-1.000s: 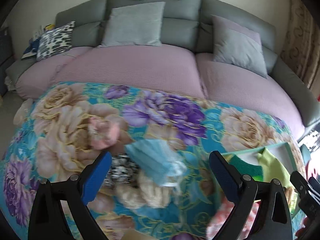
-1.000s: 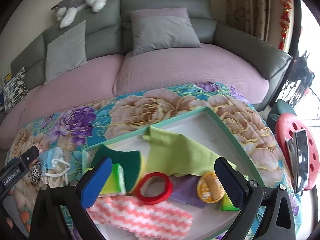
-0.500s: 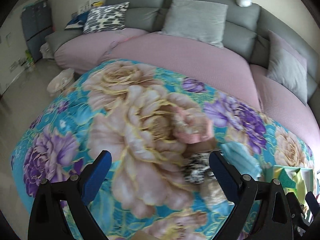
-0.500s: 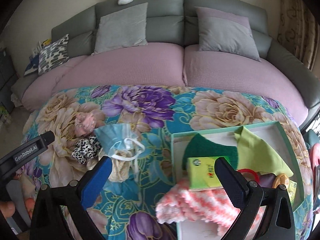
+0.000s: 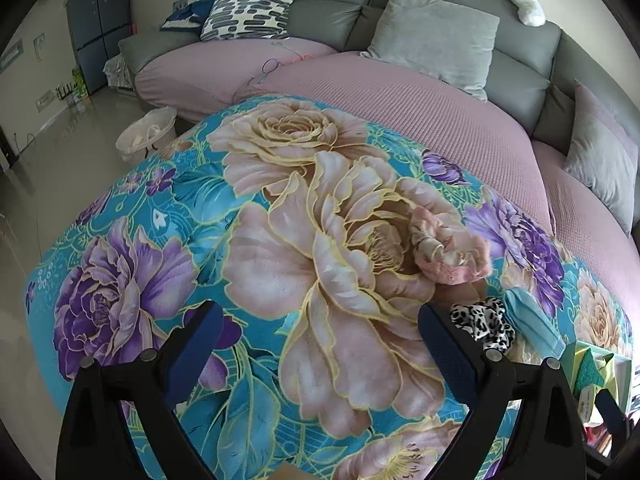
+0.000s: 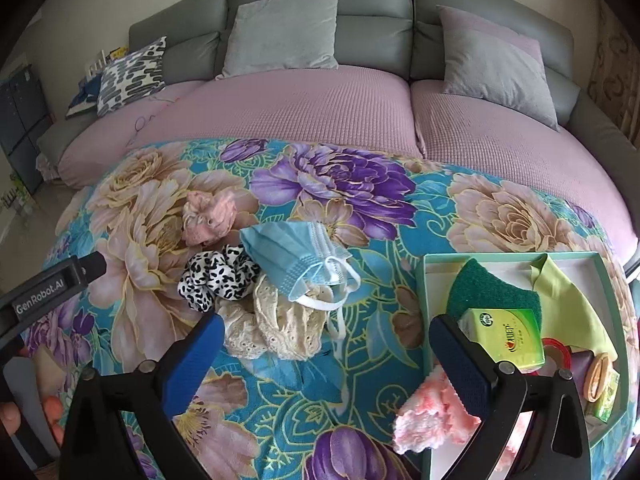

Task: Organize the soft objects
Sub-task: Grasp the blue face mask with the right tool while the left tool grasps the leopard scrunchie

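Your left gripper (image 5: 320, 332) has jaws wide, nothing between them, only floral blanket (image 5: 280, 240) under the gap. Your right gripper (image 6: 324, 340) is also wide and empty, hanging over the blanket with its left pad near the cream lace piece (image 6: 276, 328) and its right pad over the tray's near-left corner.

Soft items sit in one cluster on the blanket. The right view shows it whole: blue face mask (image 6: 296, 260) lying on top of the cream lace piece, leopard scrunchie (image 6: 216, 280) touching both, pink scrunchie (image 6: 208, 216) just behind. The left view catches only the cluster's edge at its right: pink scrunchie (image 5: 448, 248), leopard scrunchie (image 5: 484, 322) partly behind your right pad, a strip of the mask (image 5: 532, 320). No lace piece is visible there.

The green-rimmed tray (image 6: 500, 257) is clear only in the right view: dark green scouring pad (image 6: 484, 288), yellow-green cloth (image 6: 572, 312), green tissue pack (image 6: 504, 336), red ring (image 6: 558, 346), and a pink-and-white knit cloth (image 6: 432, 416) spilling over its near-left edge. The left view gets just a sliver of the tray (image 5: 600, 364) at far right.

Only the left view shows the floor (image 5: 60, 160) and a white basket (image 5: 146, 138) beside the sofa (image 5: 400, 112). Only the right view shows your left gripper's body (image 6: 48, 288) and fingertips of your hand (image 6: 12, 416) at the lower-left edge.
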`<state>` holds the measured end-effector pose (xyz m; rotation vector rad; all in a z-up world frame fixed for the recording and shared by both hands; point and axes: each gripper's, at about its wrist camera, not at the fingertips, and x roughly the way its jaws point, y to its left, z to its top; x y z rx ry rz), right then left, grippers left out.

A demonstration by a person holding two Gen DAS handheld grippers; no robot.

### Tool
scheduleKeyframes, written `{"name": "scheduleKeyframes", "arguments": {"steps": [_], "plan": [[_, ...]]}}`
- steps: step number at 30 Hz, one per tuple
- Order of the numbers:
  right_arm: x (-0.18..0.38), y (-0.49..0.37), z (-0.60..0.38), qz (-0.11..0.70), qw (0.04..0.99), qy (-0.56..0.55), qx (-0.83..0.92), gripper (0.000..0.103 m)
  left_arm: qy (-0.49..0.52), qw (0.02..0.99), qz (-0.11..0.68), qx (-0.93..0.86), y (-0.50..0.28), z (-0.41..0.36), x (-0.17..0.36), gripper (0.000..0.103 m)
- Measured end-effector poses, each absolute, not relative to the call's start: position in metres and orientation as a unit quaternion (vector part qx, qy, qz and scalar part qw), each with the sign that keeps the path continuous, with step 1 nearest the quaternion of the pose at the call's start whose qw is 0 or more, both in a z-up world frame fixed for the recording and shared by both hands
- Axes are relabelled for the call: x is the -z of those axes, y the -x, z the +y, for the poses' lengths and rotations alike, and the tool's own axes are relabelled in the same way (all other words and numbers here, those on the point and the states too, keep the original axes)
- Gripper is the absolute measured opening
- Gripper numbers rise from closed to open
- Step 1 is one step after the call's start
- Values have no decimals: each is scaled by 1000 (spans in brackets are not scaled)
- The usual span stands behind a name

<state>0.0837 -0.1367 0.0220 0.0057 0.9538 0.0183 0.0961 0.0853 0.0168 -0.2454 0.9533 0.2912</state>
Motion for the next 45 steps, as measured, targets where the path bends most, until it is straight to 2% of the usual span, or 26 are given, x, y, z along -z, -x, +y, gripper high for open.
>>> {"name": "scheduleKeyframes", "arguments": {"steps": [19, 31, 39, 43, 45], "plan": [[-2, -98, -135, 451, 892, 17, -30, 103, 184, 857, 478, -59, -125, 69, 20, 98], [15, -108, -145, 461, 887, -13, -38, 103, 219, 832, 509, -2, -145, 45, 40, 98], [16, -110, -145, 443, 895, -15, -41, 103, 236, 819, 521, 30, -148, 35, 51, 84], [17, -113, -144, 434, 899, -12, -47, 89, 248, 815, 523, 30, -147, 37, 53, 75], [18, -115, -144, 432, 900, -16, -51, 83, 253, 812, 526, 31, -146, 38, 54, 75]]}}
